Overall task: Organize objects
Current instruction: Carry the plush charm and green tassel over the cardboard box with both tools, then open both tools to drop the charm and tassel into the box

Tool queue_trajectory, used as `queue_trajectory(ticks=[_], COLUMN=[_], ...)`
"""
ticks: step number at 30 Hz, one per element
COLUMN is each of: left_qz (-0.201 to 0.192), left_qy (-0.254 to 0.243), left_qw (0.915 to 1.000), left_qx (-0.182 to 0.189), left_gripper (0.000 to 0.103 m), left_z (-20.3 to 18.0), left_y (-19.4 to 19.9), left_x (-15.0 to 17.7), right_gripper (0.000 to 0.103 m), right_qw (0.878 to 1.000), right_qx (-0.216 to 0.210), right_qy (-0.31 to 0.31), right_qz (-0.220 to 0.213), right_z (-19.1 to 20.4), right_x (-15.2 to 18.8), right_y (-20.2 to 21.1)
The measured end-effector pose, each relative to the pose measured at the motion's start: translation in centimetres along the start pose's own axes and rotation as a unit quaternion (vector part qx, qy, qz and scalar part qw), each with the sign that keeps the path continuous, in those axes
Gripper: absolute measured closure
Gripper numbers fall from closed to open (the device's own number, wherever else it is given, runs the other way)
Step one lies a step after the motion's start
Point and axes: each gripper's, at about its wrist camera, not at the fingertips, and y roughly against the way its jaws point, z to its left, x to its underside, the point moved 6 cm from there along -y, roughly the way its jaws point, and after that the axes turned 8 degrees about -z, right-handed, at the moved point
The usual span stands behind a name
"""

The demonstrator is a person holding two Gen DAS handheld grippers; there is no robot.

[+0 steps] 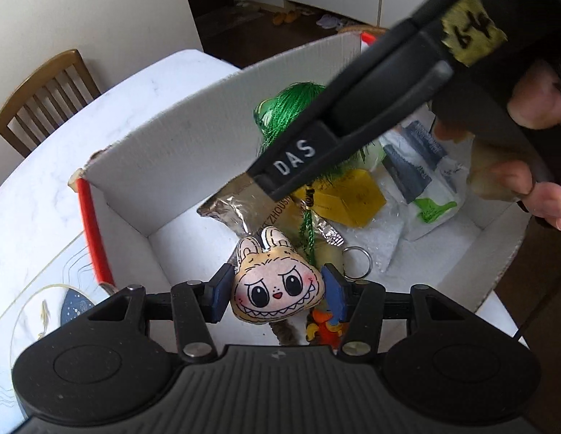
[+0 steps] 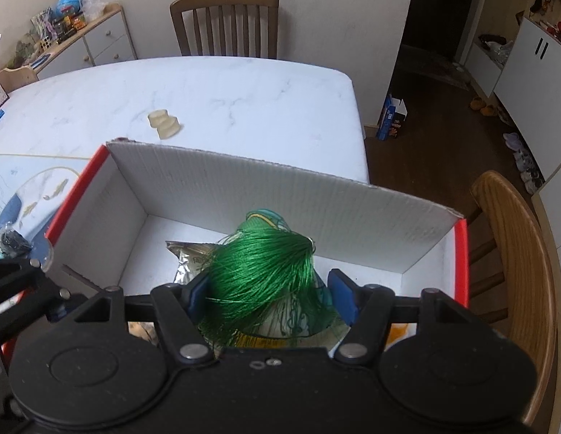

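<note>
My left gripper (image 1: 276, 291) is shut on a cream plush keychain (image 1: 276, 278) with a toothy cartoon face. It holds the keychain low inside the white cardboard box (image 1: 193, 133), with its key ring (image 1: 356, 262) dangling behind. My right gripper (image 2: 269, 298) is shut on a green tassel ornament (image 2: 258, 267) and holds it above the box (image 2: 244, 181) interior. In the left wrist view the tassel (image 1: 298, 97) and its knotted cord hang behind the right tool's black body (image 1: 370, 101), which a hand holds.
In the box lie a silver foil packet (image 1: 237, 209), a yellow packet (image 1: 352, 195), clear bags (image 1: 417, 166) and an orange toy (image 1: 327, 329). Cream spools (image 2: 164, 123) sit on the marble table (image 2: 244, 97). Wooden chairs (image 2: 226, 21) stand around it, and a placemat (image 2: 27, 184) lies to the left.
</note>
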Motion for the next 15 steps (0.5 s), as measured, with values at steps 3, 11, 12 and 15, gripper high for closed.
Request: queue_trajectory(ticks=[3,11,12,15], left_qz=[0.009,0.021,0.021,0.021], left_qy=[0.025,0.093,0.102,0.104], left_qw=[0.9996,0.9945,0.9936,0.9933], left_qx=[0.014,0.042,0.044,0.046], left_gripper=[0.051,0.049,0.046,0.044], left_z=[0.2,1.7,2.0,2.1], left_y=[-0.6,-1.3,-1.3,-1.3], left_x=[0.2,0.3,0.3,0.4], right_gripper=[0.037,0.036,0.036,0.035], right_qw=[1.0,1.0,1.0,0.999], right_qx=[0.001,-0.01,-0.012,-0.017], right_qy=[-0.001,-0.009,-0.013,-0.026], right_qz=[0.007,0.017,0.018,0.019], right_z=[-0.1,-0.2,-0.2,-0.5], right_x=[0.2,0.4,0.4,0.3], right_y=[-0.6,-1.3,-1.4,-1.5])
